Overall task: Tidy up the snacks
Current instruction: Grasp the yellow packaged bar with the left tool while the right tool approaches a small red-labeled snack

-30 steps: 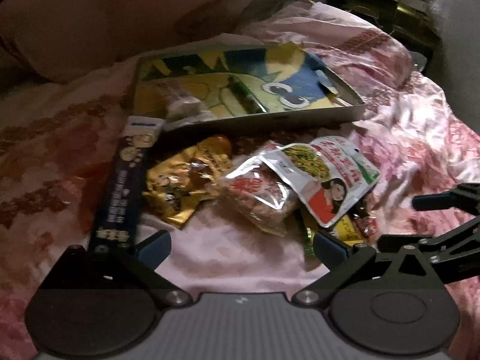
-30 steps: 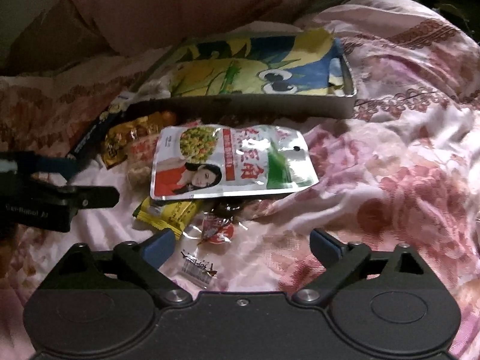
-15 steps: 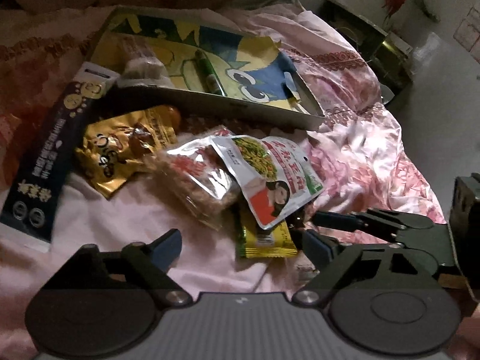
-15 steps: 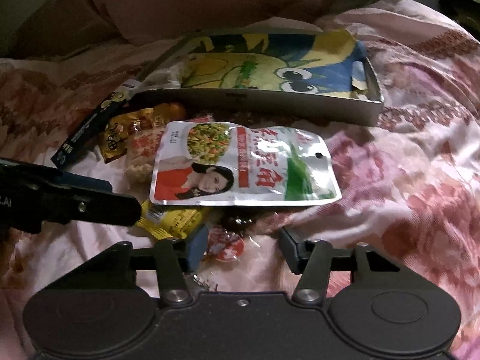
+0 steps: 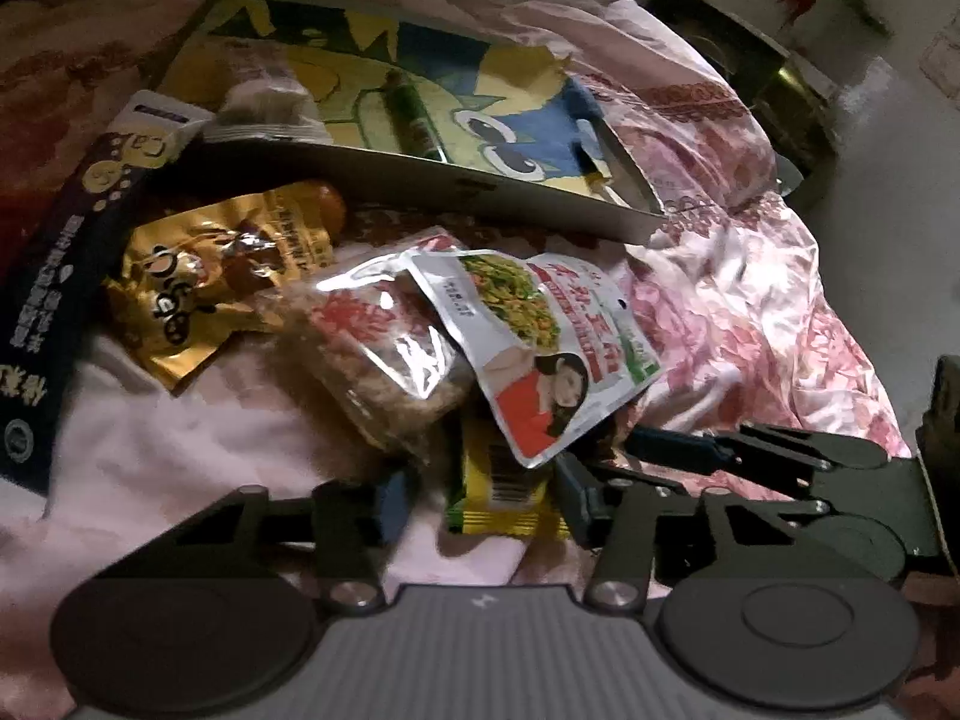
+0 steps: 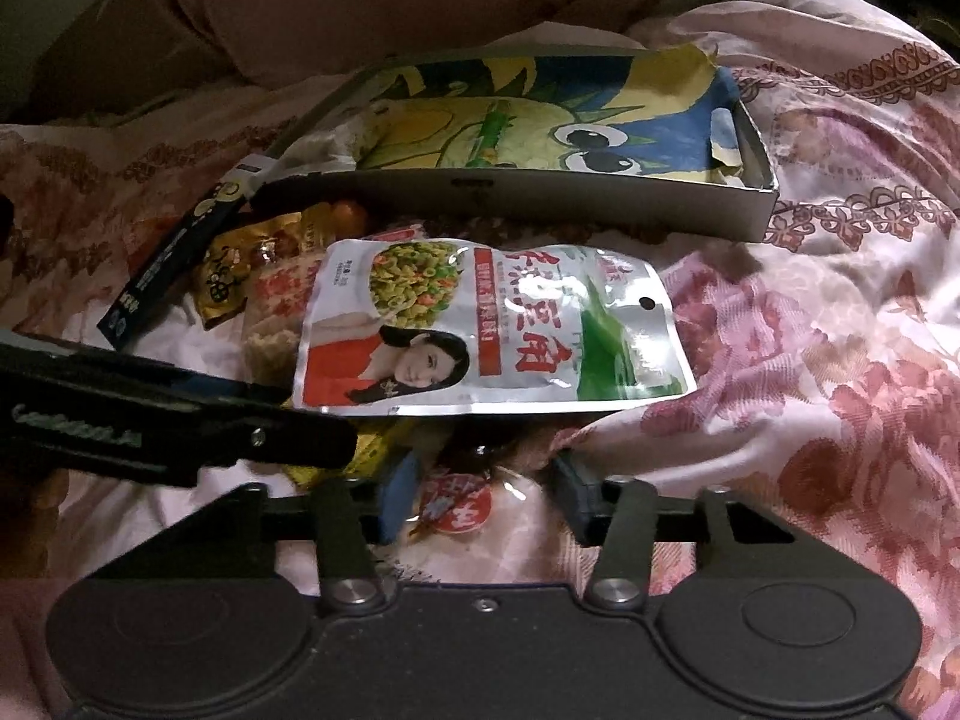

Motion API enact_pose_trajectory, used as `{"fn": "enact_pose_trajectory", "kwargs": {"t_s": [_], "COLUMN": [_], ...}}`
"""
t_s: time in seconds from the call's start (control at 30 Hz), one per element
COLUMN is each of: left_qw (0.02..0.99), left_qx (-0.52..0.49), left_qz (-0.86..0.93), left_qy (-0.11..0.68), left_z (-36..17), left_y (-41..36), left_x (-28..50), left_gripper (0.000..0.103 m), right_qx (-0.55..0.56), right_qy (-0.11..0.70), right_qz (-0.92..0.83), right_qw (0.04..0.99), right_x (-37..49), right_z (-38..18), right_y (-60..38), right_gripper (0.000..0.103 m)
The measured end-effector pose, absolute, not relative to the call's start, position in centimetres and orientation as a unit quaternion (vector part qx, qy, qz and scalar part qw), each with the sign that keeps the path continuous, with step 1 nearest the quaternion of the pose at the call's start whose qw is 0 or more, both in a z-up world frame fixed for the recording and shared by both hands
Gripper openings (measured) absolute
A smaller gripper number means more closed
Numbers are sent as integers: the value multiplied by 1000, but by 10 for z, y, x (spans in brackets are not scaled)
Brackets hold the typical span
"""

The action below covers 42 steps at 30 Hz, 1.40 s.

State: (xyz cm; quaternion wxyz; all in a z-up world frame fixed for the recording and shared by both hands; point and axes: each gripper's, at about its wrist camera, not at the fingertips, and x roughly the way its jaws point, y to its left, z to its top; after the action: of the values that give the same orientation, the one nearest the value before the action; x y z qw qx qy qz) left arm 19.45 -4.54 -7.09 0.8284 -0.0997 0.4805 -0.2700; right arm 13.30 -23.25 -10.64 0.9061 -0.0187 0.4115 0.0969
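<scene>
The snacks lie heaped on a bed under a pink floral quilt (image 6: 810, 372), just in front of a shallow box (image 6: 540, 192) lined with a cartoon print. A silver pouch (image 6: 492, 330) tops the heap. Left gripper (image 5: 480, 501) has just been closing, its fingers around a yellow packet (image 5: 498, 492); whether they press it I cannot tell. Right gripper (image 6: 480, 501) has just been closing around a small red-labelled wrapper (image 6: 456, 504), not visibly pinched. A pillow (image 6: 390, 6) lies behind the box; dim furniture (image 5: 750, 72) stands beyond the bed.
</scene>
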Motion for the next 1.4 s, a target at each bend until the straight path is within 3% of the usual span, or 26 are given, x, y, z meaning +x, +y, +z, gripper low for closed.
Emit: {"fn": "enact_pose_trajectory", "kwargs": {"t_s": [0.33, 0.5, 0.6, 0.67, 0.73, 1.1, 1.27, 1.4], "left_qw": [826, 832, 836, 843, 853, 856, 854, 853], "left_qx": [-88, -73, -81, -74, -60, -27, 34, 84], "left_qz": [-244, -238, -236, -234, -236, -246, -265, -265], "left_qy": [500, 496, 489, 478, 462, 454, 446, 442], "left_z": [-67, -64, -61, -59, -56, -64, -69, -69], "left_y": [-41, -40, -44, -48, -52, -75, -96, -106], "left_x": [179, 166, 168, 169, 168, 196, 196, 193], "left_gripper": [28, 27, 34, 50, 56, 57, 64, 59], "right_qx": [1, 16, 29, 25, 13, -13, -35, -54], "right_qy": [434, 434, 429, 423, 416, 412, 418, 419], "right_qz": [92, 98, 92, 88, 82, 77, 79, 90], "right_qw": [896, 895, 898, 901, 906, 908, 905, 902], "right_x": [119, 108, 110, 113, 118, 130, 122, 120], "right_z": [-102, -98, -99, -100, -101, -107, -106, -109], "right_y": [-235, -238, -241, -241, -240, -238, -233, -224], "right_gripper": [39, 38, 42, 46, 53, 57, 57, 59]}}
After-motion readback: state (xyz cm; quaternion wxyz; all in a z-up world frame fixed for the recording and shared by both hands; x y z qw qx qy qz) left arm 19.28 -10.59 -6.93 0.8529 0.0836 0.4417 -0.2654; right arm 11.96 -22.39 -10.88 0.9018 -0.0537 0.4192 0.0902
